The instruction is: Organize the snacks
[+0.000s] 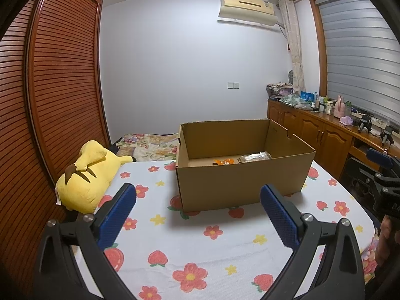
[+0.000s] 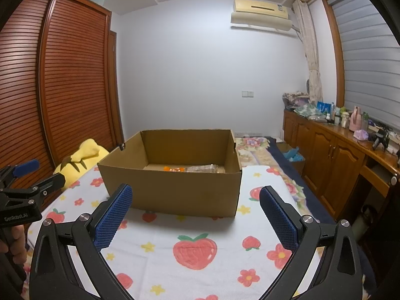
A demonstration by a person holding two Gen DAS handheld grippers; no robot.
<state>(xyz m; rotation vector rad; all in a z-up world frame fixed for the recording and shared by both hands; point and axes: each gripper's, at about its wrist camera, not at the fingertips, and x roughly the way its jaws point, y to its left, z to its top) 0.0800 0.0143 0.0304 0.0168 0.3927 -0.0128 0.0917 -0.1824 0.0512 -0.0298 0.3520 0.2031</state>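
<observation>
An open cardboard box [image 1: 240,187] stands on the flowered bed cover [image 1: 190,245]; it also shows in the right wrist view [image 2: 175,190]. Inside lie an orange snack packet [image 1: 223,161] and a clear wrapped snack pack [image 1: 255,156], both also seen in the right wrist view, the orange packet [image 2: 173,168] left of the clear pack [image 2: 203,168]. My left gripper [image 1: 198,195] is open and empty, short of the box's near wall. My right gripper [image 2: 196,196] is open and empty, also short of the box. Each gripper shows at the edge of the other's view.
A yellow plush toy [image 1: 87,175] lies left of the box by the slatted wardrobe [image 1: 57,80]. A wooden cabinet [image 2: 332,160] with bottles and clutter runs along the right wall. A folded floral quilt [image 1: 152,145] lies beyond the box.
</observation>
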